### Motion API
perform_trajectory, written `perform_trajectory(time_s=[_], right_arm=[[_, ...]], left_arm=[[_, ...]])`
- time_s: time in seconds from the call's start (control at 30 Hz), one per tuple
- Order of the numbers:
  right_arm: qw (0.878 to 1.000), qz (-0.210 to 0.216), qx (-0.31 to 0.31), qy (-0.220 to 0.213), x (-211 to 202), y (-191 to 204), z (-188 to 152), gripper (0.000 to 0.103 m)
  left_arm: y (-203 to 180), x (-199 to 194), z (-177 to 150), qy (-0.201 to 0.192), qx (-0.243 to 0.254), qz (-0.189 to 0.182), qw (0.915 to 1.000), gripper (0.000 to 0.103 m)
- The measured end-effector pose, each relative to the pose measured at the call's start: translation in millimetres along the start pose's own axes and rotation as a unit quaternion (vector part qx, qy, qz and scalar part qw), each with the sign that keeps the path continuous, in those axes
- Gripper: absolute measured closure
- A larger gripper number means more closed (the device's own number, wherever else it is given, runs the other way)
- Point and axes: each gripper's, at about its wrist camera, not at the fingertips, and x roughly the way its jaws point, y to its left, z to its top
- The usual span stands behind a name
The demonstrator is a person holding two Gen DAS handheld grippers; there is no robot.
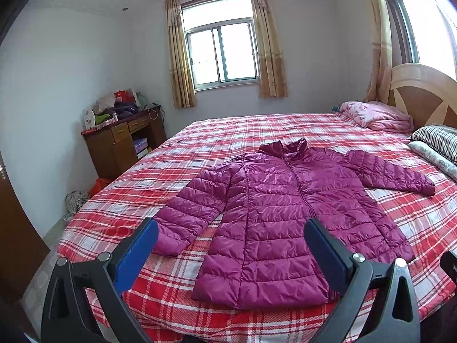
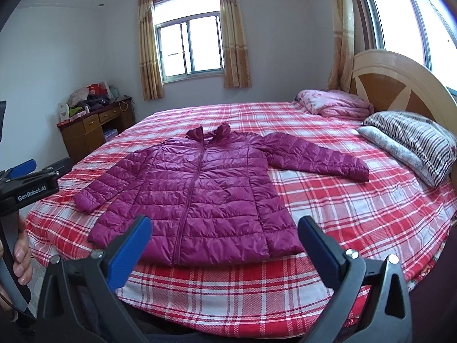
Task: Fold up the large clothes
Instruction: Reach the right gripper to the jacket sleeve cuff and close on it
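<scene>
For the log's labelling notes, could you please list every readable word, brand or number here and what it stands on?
"GenRobot.AI": white lettering on the black body of the left hand-held gripper, seen from the right wrist view.
Boxes and bags on the wooden desk: print too small to read.

One jacket (image 1: 285, 217), two pillows (image 2: 414, 143), one folded quilt (image 2: 334, 105).

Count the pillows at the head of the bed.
2, stacked by the headboard: a striped pillow on top, a pale floral pillow under it. The folded pink quilt beside them could hide more.
</scene>
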Motion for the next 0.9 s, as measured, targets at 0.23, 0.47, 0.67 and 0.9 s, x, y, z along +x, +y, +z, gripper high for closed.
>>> perform_trajectory(time_s=[0.23,0.47,0.67,0.9], right_arm=[[0.996,-0.017,0.052,0.065,62,-50,-8,0.016],[0.99,-0.052,0.09,0.093,115,-100,1,0.023],[0.981,-0.081,0.134,0.112,155,-150,9,0.026],[0.968,-0.123,0.185,0.118,186,-215,23,0.028]], left_arm=[[-15,82,-8,0.024,0.01,0.0,0.9997,0.001],[-31,157,-4,0.041,0.02,0.012,0.9989,0.001],[-41,213,4,0.054,0.024,0.021,0.998,0.001],[-58,262,11,0.077,0.035,0.02,0.9962,0.001]])
